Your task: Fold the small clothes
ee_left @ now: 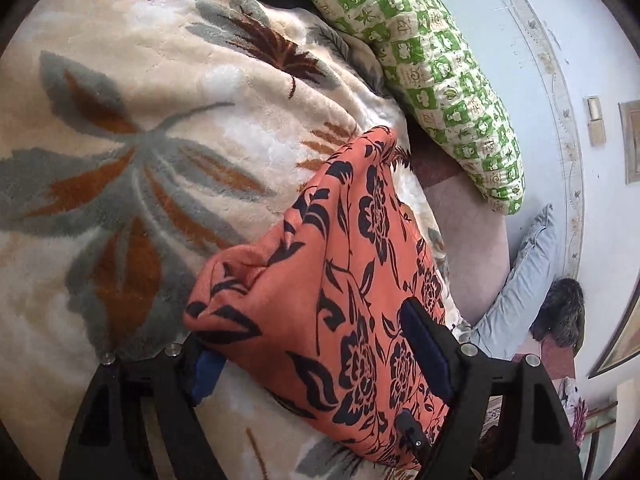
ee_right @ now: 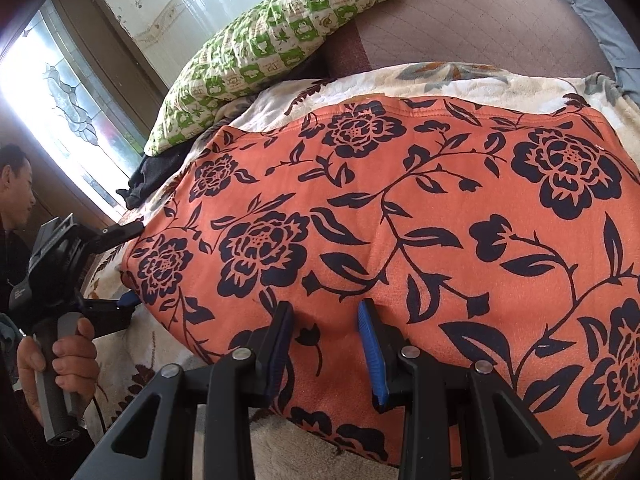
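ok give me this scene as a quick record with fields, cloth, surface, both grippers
cloth: orange fabric garment with dark floral print, lying spread out
surface: cream plush blanket with grey and brown leaves
left gripper: open, jaws either side of the garment's edge
right gripper: closed on a pinch of the garment
nearby: green and white checked pillow

Bright daylight, blown-out window, sharp focus, fisheye-warped dark edges

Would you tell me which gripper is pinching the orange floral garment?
The right gripper: its pads pinch a fold of the garment, whereas the left gripper stands open around it.
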`<state>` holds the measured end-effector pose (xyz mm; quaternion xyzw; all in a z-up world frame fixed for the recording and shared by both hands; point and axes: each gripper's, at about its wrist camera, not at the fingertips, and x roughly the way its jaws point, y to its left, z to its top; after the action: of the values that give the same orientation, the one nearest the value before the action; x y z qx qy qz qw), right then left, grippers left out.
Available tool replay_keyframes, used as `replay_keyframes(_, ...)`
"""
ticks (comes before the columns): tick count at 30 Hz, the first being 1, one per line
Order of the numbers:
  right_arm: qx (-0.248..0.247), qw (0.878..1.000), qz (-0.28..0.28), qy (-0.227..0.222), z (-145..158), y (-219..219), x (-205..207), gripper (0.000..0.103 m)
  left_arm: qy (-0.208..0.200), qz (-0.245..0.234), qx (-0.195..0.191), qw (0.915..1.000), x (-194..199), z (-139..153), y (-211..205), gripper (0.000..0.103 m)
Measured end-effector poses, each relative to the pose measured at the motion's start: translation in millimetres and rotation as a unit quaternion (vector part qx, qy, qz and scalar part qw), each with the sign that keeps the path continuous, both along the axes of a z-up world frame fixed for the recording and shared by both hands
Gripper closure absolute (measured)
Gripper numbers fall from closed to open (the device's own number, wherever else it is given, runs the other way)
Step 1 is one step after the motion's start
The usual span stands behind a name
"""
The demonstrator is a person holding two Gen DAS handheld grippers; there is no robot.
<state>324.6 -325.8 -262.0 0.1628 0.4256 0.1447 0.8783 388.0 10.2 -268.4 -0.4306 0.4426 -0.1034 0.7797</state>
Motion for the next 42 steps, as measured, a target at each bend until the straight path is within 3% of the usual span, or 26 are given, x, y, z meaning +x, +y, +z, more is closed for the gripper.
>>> replay_keyframes(1, 0.007, 1.0, -0.003, -0.002, 0.6, -1.5, -0.4, 0.066, -0.008, -0.003, 0.005, 0.9999, 1.3, 2.0, -2.3, 0.022)
replay_keyframes(3, 0.012, 1.0, -0.006, -0.007, 4.9, -3.1, -1.6, 0.067, -0.03, -0.02, 0.027, 0.999, 5.4, 7.5, -9.9, 0.041)
replay_keyframes(4, 0.005, 1.0, -0.009, -0.017, 9.7, -2.3, -2.9, 0.071, -0.034, -0.031, 0.041, 0.9981, 7.8, 8.2, -13.9, 0.062)
replay_keyframes(5, -0.003, 1.0, -0.009, -0.029, 15.5, -0.1, -4.8, 0.08, -0.035, -0.039, 0.047, 0.9975, 10.7, 6.8, -16.7, 0.076)
replay_keyframes(8, -0.026, 0.998, 0.009, -0.049, 26.7, 12.6, -6.5, 0.089, -0.041, -0.04, 0.041, 0.9975, 18.2, 2.5, -21.4, 0.082)
replay_keyframes(11, -0.031, 0.999, 0.039, 0.013, 0.4, 27.0, 4.5, 0.089, -0.058, -0.059, 0.07, 0.9941, 21.5, 15.6, -32.8, 0.086)
replay_keyframes(15, -0.016, 0.999, 0.036, 0.02, 6.6, 20.7, 2.5, 0.091, -0.112, -0.088, 0.087, 0.986, 14.5, 44.4, -41.3, 0.088)
replay_keyframes(18, -0.006, 1.0, 0.006, -0.016, 23.7, -0.2, -8.4, 0.091, -0.144, -0.112, 0.108, 0.9773, 4.1, 70.0, -54.2, 0.089)
replay_keyframes(24, 0.05, 0.991, -0.115, -0.04, 41.2, -101.6, -32.9, 0.091, -0.193, -0.16, 0.146, 0.9571, -20.5, 120.3, -110.2, 0.089)
replay_keyframes(30, 0.103, 0.972, -0.201, -0.06, 45.6, -192.6, -65.5, 0.089, -0.214, -0.216, 0.17, 0.9373, -45.3, 148.9, -203.4, 0.089)
replay_keyframes(34, 0.125, 0.962, -0.234, -0.065, 44.5, -235.9, -81.2, 0.09, -0.209, -0.279, 0.201, 0.9152, -64.0, 134.9, -293.1, 0.089)
replay_keyframes(36, 0.12, 0.959, -0.248, -0.064, 40.6, -254.4, -86.5, 0.09, -0.194, -0.318, 0.195, 0.9075, -69.9, 110.8, -339.2, 0.089)
replay_keyframes(38, 0.121, 0.955, -0.264, -0.061, 35.0, -272.3, -92.4, 0.09, -0.171, -0.356, 0.214, 0.8934, -74.8, 76.0, -381.4, 0.088)
replay_keyframes(40, 0.129, 0.95, -0.276, -0.061, 31.5, -289.5, -97.3, 0.09, -0.119, -0.378, 0.242, 0.8858, -74.7, 37.5, -405.9, 0.088)
replay_keyframes(42, 0.14, 0.947, -0.284, -0.058, 29.9, -304.0, -101.1, 0.088, -0.125, -0.381, 0.257, 0.8791, -82.3, 27.4, -410.5, 0.083)
